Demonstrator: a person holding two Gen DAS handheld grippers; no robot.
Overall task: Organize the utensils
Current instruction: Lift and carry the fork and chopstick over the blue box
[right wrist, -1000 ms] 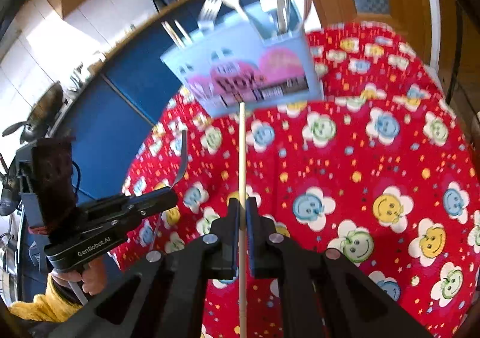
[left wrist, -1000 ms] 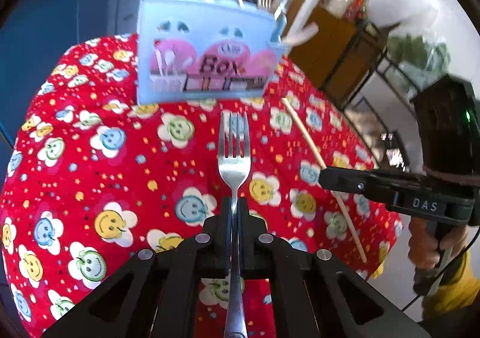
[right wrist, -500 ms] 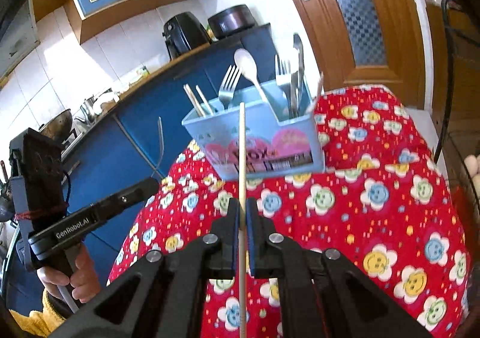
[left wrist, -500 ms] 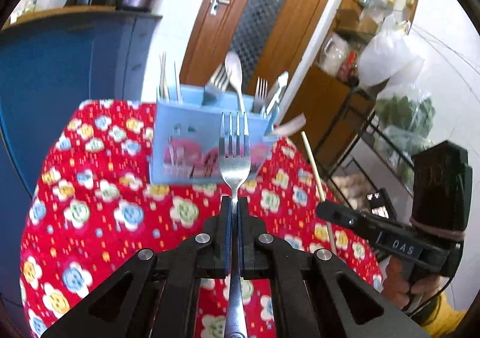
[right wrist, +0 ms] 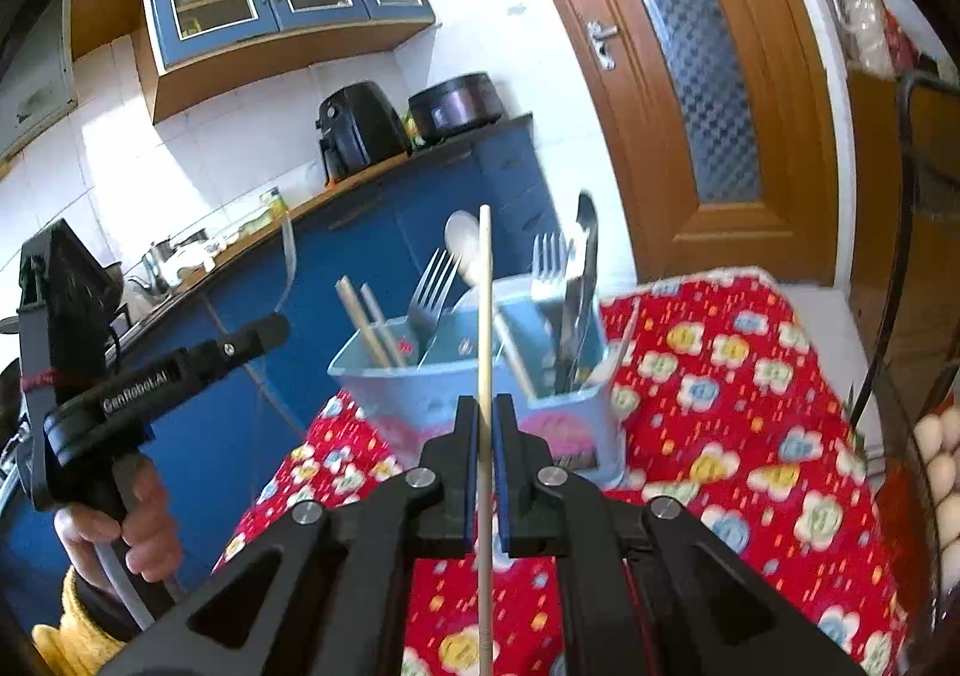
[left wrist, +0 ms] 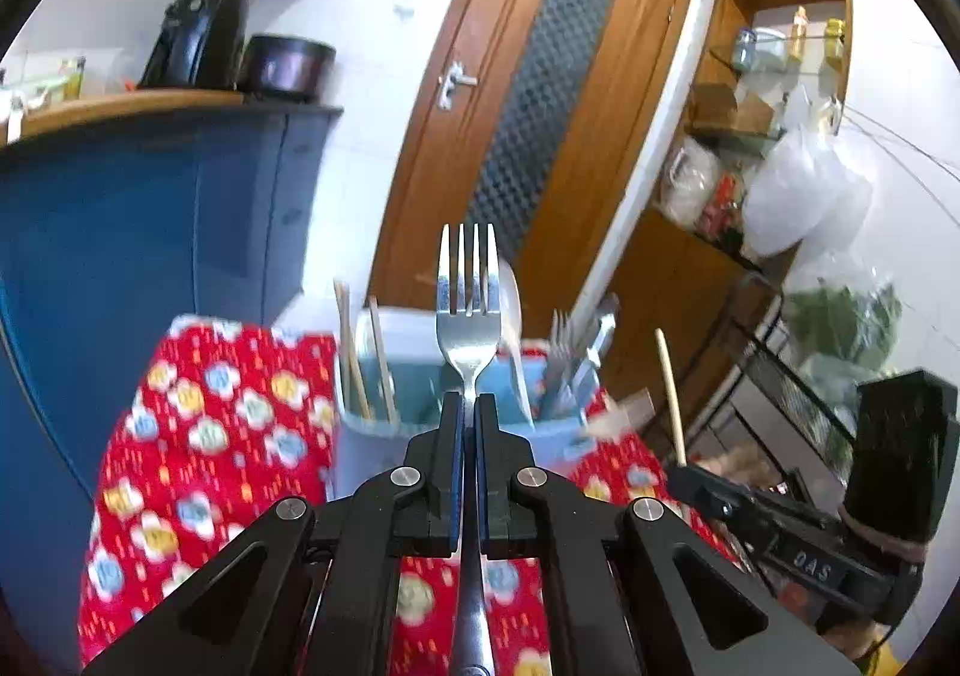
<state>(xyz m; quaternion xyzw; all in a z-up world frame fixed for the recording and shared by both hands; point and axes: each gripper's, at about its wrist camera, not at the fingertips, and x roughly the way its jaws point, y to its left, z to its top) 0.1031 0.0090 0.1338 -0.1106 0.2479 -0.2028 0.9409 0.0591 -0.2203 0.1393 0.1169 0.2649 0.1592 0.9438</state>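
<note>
My left gripper (left wrist: 468, 406) is shut on a steel fork (left wrist: 468, 310), tines up, held above the near wall of the light blue utensil caddy (left wrist: 372, 436). My right gripper (right wrist: 486, 406) is shut on a wooden chopstick (right wrist: 485, 316), upright, just in front of the caddy (right wrist: 420, 400). The caddy stands on the red flowered tablecloth (right wrist: 720, 406) and holds chopsticks (right wrist: 366, 328), forks (right wrist: 429, 292), a spoon (right wrist: 462, 250) and knives. The right gripper with its chopstick (left wrist: 669, 394) shows at the right of the left wrist view; the left gripper (right wrist: 264, 331) shows at the left of the right wrist view.
A blue kitchen counter (right wrist: 420, 184) with an air fryer (right wrist: 357, 130) and a pot stands behind the table. A wooden door (left wrist: 528, 106) and shelves with bags (left wrist: 798, 196) are at the right. Eggs (right wrist: 936, 460) sit at the right edge.
Both grippers have lifted off the table, tilted upward and moved toward the caddy, carrying the fork and the chopstick. The caddy now sits close below the held utensils.
</note>
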